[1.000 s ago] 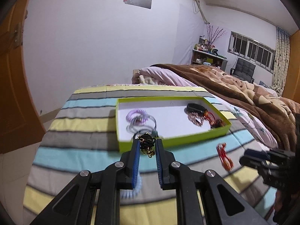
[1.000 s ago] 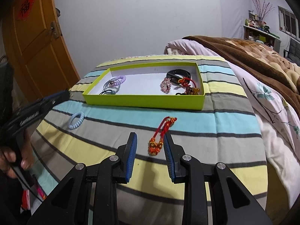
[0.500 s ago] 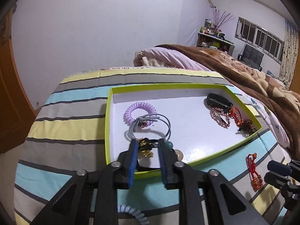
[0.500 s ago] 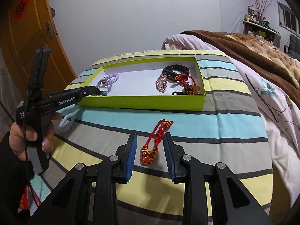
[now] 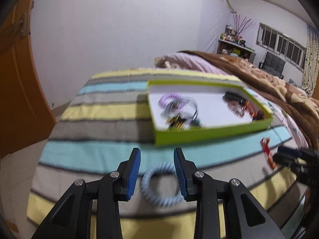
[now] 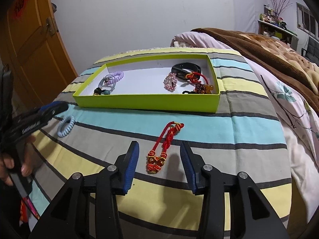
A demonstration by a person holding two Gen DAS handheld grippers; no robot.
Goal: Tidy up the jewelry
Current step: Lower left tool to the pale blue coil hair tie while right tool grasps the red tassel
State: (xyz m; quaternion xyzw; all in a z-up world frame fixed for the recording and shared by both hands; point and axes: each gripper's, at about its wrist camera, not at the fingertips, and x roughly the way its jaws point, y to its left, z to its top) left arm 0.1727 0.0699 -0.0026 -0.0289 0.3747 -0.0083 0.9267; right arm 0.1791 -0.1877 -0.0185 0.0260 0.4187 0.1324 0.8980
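Observation:
A lime green tray (image 6: pixel 147 101) (image 5: pixel 211 134) on the striped bedspread holds hair ties, a black band, a pink bracelet and a red beaded bracelet. A black and gold hair tie (image 6: pixel 98 91) (image 5: pixel 175 121) lies in its near left corner. My left gripper (image 5: pixel 157 160) (image 6: pixel 57 105) is open and empty above a pale blue spiral hair tie (image 5: pixel 160 185) (image 6: pixel 66 126). My right gripper (image 6: pixel 159 155) (image 5: pixel 283 157) is open, its fingers on either side of a red corded bracelet (image 6: pixel 162 149) (image 5: pixel 267 151) lying on the bedspread.
The striped bedspread (image 6: pixel 239 127) drops off at its near and left edges. A brown blanket (image 6: pixel 269 47) and pink floral duvet (image 6: pixel 289 107) lie to the right. An orange door (image 6: pixel 30 45) stands at the left.
My left gripper let go of the black and gold hair tie in the tray, opened and pulled back over the blue spiral tie. My right gripper opened wider around the red bracelet.

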